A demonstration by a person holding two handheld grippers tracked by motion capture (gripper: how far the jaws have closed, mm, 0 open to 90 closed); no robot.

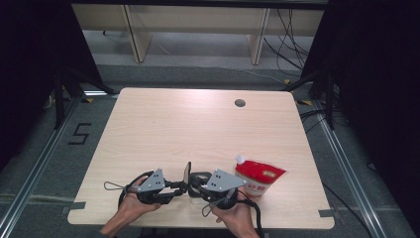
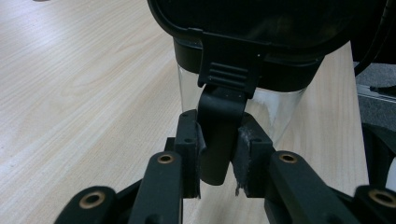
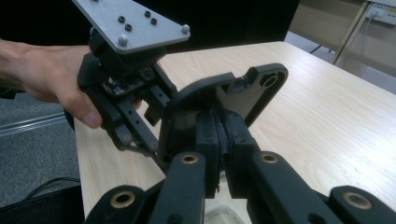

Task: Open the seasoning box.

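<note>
High view: a clear container (image 1: 198, 184) with a black lid (image 1: 187, 171) stands near the front edge of the table (image 1: 198, 124), between both hands. The lid stands up on edge, hinged open. The left gripper (image 1: 179, 187) comes in from the left, the right gripper (image 1: 195, 182) from the right; their tips meet at the container, so both are equally near. A red-and-white pouch (image 1: 257, 177) lies just beside the right hand, not touched.

Left gripper view: the jaws stand one on each side of a black latch tab (image 2: 219, 126) that hangs down from the lid's rim, in front of the clear wall (image 2: 280, 112). The pads (image 2: 191, 144) press on the tab from both sides, so the gripper is clamped on the latch tab. The tab's long axis runs vertical, straight ahead of the gripper and in line with the jaws.

Right gripper view: the jaws are closed together on the edge of the lid (image 3: 224, 102), which rises up and away from them, w/ the flat face turned toward the left gripper (image 3: 140, 112) beyond. A hand (image 3: 51, 84) carries that gripper.

Judgement: the next move prob. turns on the hinge line; the lid can swing only about it while the left side holds the tab steady.
</note>
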